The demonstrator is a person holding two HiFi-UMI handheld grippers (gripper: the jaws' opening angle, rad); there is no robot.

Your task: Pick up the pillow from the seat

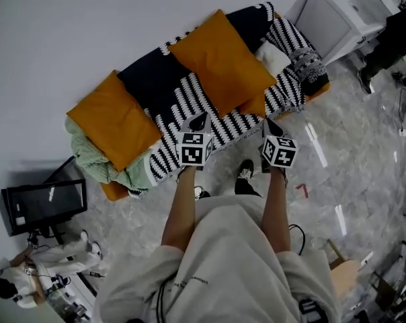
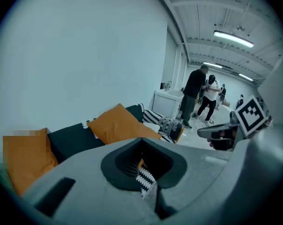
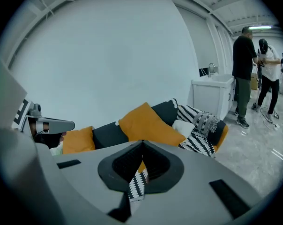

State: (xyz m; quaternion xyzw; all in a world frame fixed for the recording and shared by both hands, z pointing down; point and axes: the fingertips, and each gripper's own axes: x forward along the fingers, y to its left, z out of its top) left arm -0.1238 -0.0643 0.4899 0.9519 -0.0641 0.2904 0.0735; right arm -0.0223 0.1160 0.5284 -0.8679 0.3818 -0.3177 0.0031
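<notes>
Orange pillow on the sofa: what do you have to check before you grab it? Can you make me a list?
1. Big orange pillow in plain sight on the sofa: ok.
2. Nothing lying on top of it: ok.
3. Left gripper fingers open, ready to grab: not ok, shut.
4. Right gripper fingers open: not ok, shut.
5. Grippers at the pillow: not ok, both are over the sofa's front edge by the striped blanket.
6. Which pillow is meant, this one or the second orange pillow: cannot tell.

Matt orange cloth pillow (image 1: 223,62); woven black-and-white blanket (image 1: 189,103); glossy stone floor (image 1: 351,180).
</notes>
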